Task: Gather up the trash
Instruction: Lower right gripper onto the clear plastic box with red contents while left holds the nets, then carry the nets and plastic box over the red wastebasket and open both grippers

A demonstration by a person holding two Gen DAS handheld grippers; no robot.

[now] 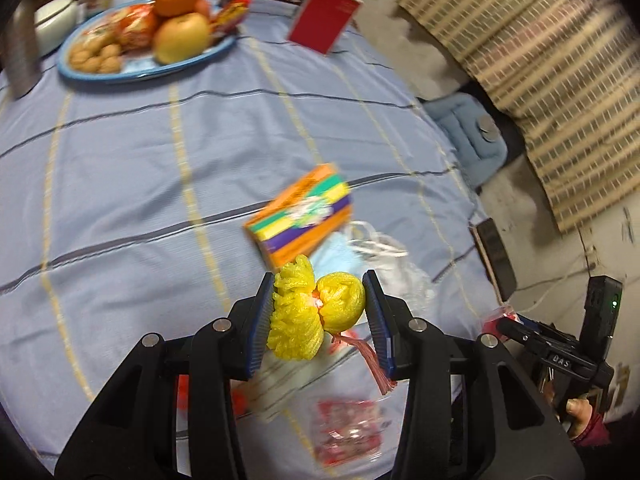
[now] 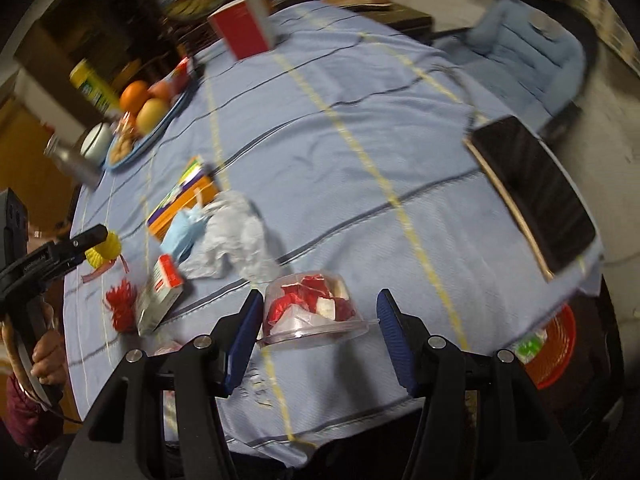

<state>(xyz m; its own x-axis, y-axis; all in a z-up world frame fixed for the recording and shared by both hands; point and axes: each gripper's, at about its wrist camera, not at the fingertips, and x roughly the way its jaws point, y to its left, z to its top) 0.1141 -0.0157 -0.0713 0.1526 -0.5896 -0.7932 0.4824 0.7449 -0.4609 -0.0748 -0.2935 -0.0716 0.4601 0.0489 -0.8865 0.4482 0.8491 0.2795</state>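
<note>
My left gripper (image 1: 318, 294) is shut on a yellow foam fruit net (image 1: 316, 308), held above the blue tablecloth; it also shows in the right wrist view (image 2: 105, 249). My right gripper (image 2: 318, 314) is open, its fingers on either side of a clear plastic cup (image 2: 314, 308) holding red and white wrappers, not touching it. Other trash lies on the table: a crumpled white bag (image 2: 236, 236), a blue face mask (image 2: 184, 232), a red frill (image 2: 120, 306), a small white and red carton (image 2: 160, 292) and a red wrapper (image 1: 348, 428).
A striped orange and purple box (image 1: 304, 212) lies mid-table. A blue plate (image 1: 140, 72) of fruit and walnuts and a red box (image 1: 324, 16) stand at the far end. A black phone (image 2: 532, 188) lies at the right edge. A red basket (image 2: 552, 348) sits below the table.
</note>
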